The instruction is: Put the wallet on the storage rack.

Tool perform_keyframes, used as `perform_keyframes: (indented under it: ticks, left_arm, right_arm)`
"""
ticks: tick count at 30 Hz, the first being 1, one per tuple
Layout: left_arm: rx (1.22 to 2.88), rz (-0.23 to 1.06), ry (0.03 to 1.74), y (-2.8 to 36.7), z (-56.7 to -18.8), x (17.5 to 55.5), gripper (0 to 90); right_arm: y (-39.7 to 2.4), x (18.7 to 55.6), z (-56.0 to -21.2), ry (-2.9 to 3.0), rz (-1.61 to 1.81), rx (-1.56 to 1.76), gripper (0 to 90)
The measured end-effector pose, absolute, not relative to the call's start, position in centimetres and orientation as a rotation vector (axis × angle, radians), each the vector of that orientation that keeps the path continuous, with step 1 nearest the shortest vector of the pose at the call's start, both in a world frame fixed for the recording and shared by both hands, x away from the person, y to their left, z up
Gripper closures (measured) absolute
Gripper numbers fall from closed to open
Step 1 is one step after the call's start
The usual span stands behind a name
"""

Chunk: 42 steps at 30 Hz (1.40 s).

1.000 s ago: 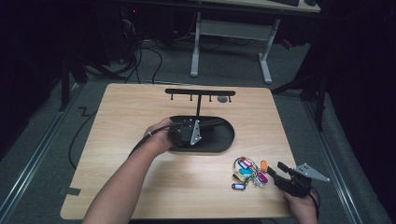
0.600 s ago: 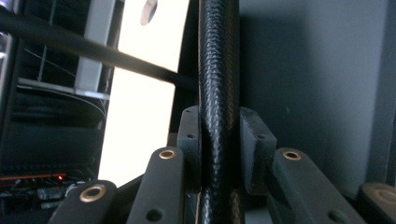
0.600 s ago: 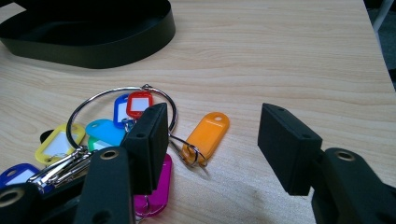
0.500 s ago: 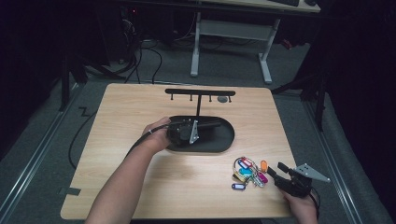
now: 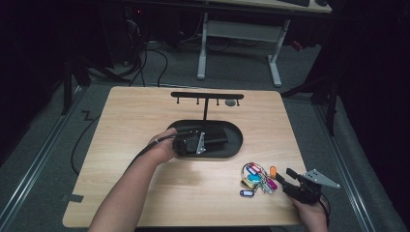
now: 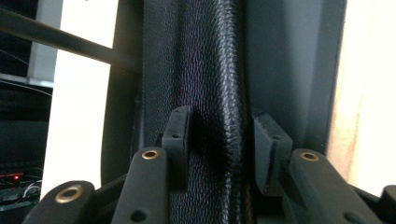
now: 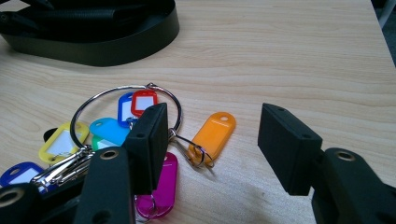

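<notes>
Centre of the high view: the left gripper (image 5: 220,140) lies over the black oval tray (image 5: 237,147), its hand at the tray's left end. In the left gripper view a black grained leather piece (image 6: 210,70), prob. a wallet or case, hard to tell this close, runs up the middle of the frame between the pads (image 6: 180,135). The jaws have just been opening, and the right pad stands slightly off the leather, so the grip looks let go; the piece sits in the tray.

Lower right of the high view: the right gripper (image 5: 285,178) rests on the wooden table (image 5: 125,121), jaws wide apart w/ nothing between them. Just left of it lies a bunch of coloured key tags (image 5: 256,176) on a metal ring (image 7: 126,100); the orange tag (image 7: 212,133) is nearest the gap.

Upper middle: a black T-shaped hook rack (image 5: 207,95) stands behind the tray.
</notes>
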State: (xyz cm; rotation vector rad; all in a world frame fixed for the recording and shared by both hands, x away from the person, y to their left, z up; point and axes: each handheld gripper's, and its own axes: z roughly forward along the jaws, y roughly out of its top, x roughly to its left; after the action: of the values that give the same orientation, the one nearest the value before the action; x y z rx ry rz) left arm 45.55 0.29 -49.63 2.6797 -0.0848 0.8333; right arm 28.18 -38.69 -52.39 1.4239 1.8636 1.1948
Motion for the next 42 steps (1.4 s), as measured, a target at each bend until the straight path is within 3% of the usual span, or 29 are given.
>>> perform_keyframes:
  ticks: [18,25,33,42]
  left_arm:
    - [2.71,0.702,0.009,0.3,-49.3,45.9,55.2]
    - [2.57,0.657,0.141,1.0,-46.7,45.0,50.0]
    - [2.424,0.541,0.351,4.0,-45.8,42.0,48.0]
    - [2.345,0.402,0.493,8.6,-48.3,36.6,46.1]
  right_arm:
    - [-38.6,28.2,-52.4,1.866,1.193,1.427,43.3]
    - [-38.6,28.3,-52.3,1.869,1.188,1.41,43.3]
    - [-38.5,28.2,-52.1,1.878,1.199,1.408,42.4]
    - [-38.2,28.5,-52.2,1.911,1.2,1.41,40.4]
